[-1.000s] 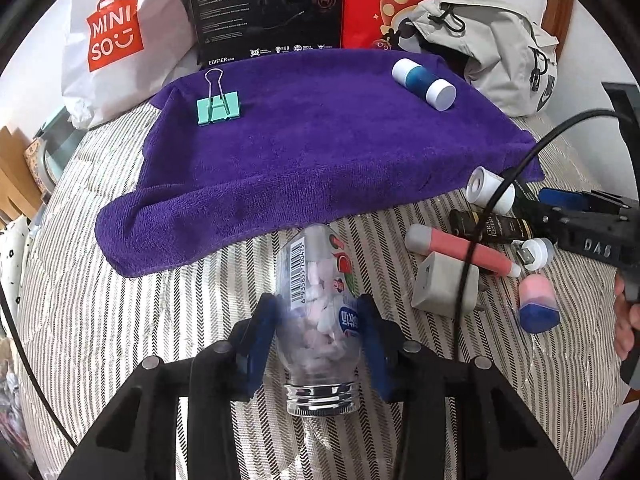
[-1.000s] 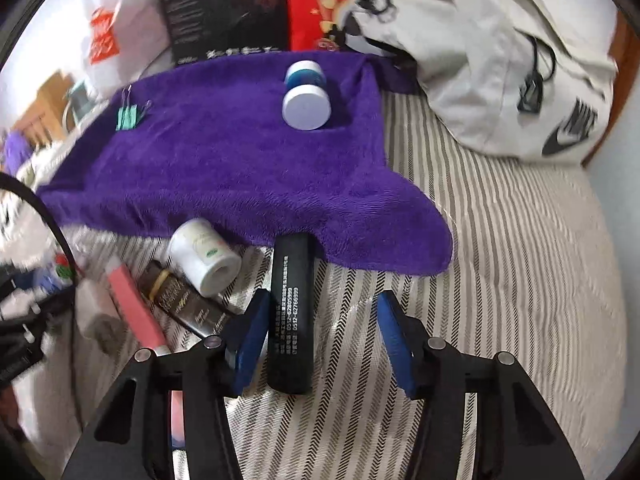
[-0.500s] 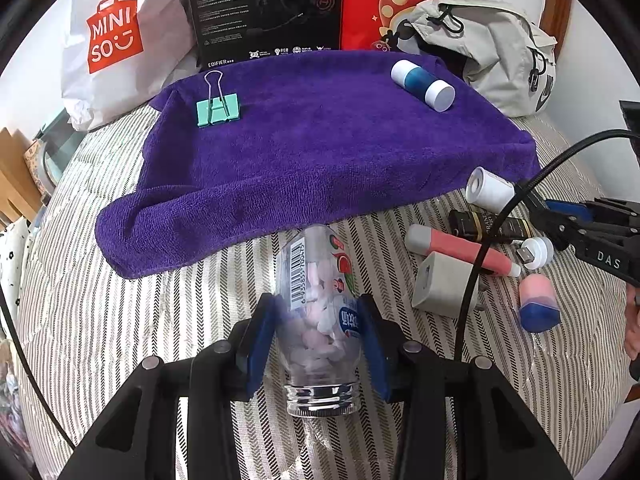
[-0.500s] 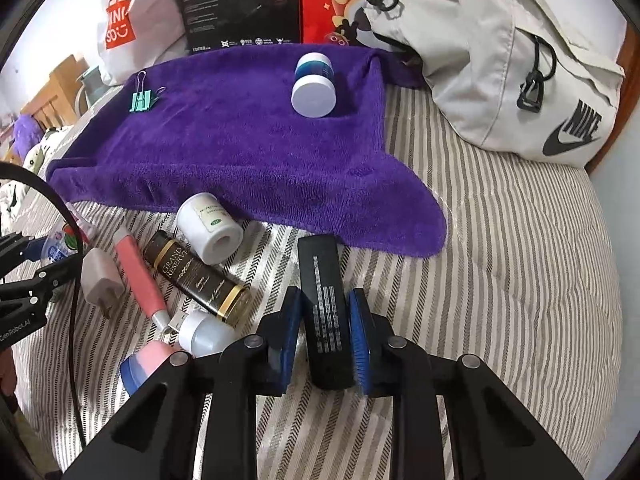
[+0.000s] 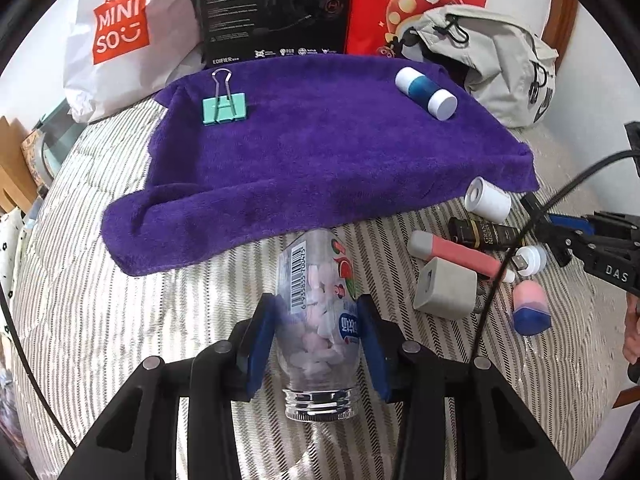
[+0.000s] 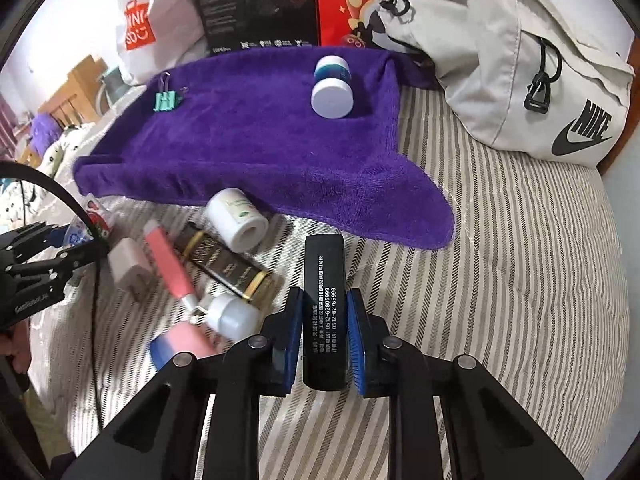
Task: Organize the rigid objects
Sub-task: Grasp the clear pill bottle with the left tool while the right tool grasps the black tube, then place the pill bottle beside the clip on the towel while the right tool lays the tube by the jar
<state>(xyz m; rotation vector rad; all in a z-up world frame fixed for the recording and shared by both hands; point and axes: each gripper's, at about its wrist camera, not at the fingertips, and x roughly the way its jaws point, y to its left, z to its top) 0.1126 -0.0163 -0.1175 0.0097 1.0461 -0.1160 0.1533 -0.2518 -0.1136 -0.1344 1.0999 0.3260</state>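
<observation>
Left tool point(image 5: 316, 338): clamped on clear round bottle point(image 5: 318, 312), near fuzzy purple towel point(image 5: 320, 152). Right tool point(image 6: 323, 334): clamped on flat black bar point(image 6: 323, 308), beside towel.

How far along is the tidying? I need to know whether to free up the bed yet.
Early. Done: only the teal binder clip and the blue-and-white bottle lie on the purple towel. In hand: left gripper grips the clear candy bottle; right gripper grips the black bar. Left: about six items on the striped cover.
</observation>
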